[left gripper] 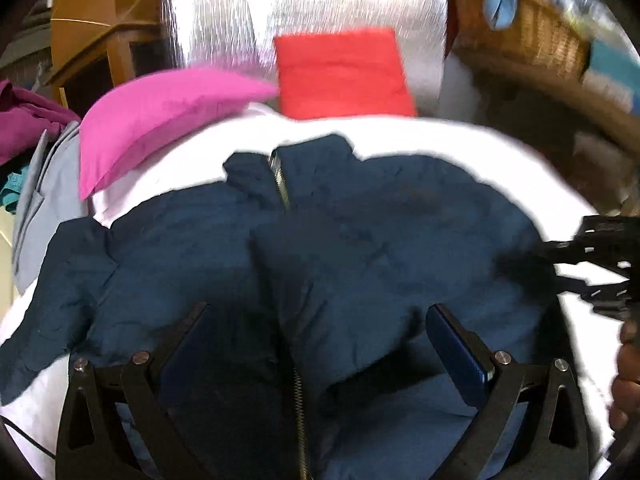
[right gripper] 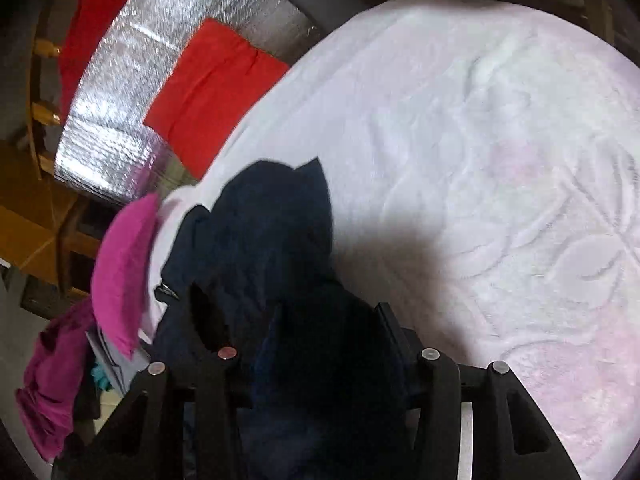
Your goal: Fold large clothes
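Here the left gripper point(left gripper: 324, 344) hung wide open just above the navy jacket point(left gripper: 360, 232), while navy cloth filled the right gripper point(right gripper: 300, 320), its grip unclear. The jacket lay front-up, zipped and rumpled, on a white bedspread point(right gripper: 480, 160). Beyond sat a pink pillow point(left gripper: 160, 120) and red folded cloth point(left gripper: 344, 76).

- The left gripper point(left gripper: 316, 344) is built of matte black plastic arms, angular and strut-like, with triangular cut-outs near their bases.
- Its fingers point(left gripper: 456, 348) carry flat dark blue pads on their inner faces.
- Round silver pins sit at the linkage joints, two on each side of the left gripper.
- A thin black cable runs just beside the left gripper's outer left arm.
- The right gripper point(right gripper: 296, 320) has the same black struts, triangular cut-outs and four silver pins.
- A pale metal strip shows beside the right gripper's right-hand arm.
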